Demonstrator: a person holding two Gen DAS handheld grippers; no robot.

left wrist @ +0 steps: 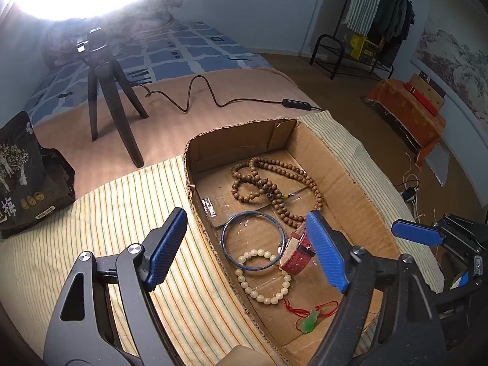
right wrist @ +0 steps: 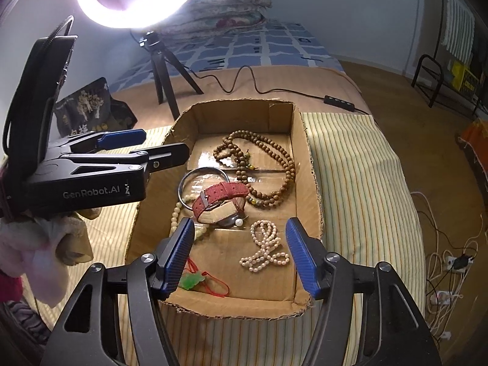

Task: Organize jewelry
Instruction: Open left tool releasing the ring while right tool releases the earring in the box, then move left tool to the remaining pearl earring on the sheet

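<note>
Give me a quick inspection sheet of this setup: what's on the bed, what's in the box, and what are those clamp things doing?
Surface: striped cloth over a bed.
Job's things: cardboard box holding wooden bead strand, blue bangle, red-strap watch, cream bead bracelet, pearl strand, green pendant on red cord.
Clutter: dark printed bag.
Grippers: left gripper open over the box, holding nothing; right gripper open, the pearl strand lying below, untouched.
Cables: lamp cord across the bed; tangled cords on the floor.
Surroundings: ring light on tripod, clothes rack.
</note>
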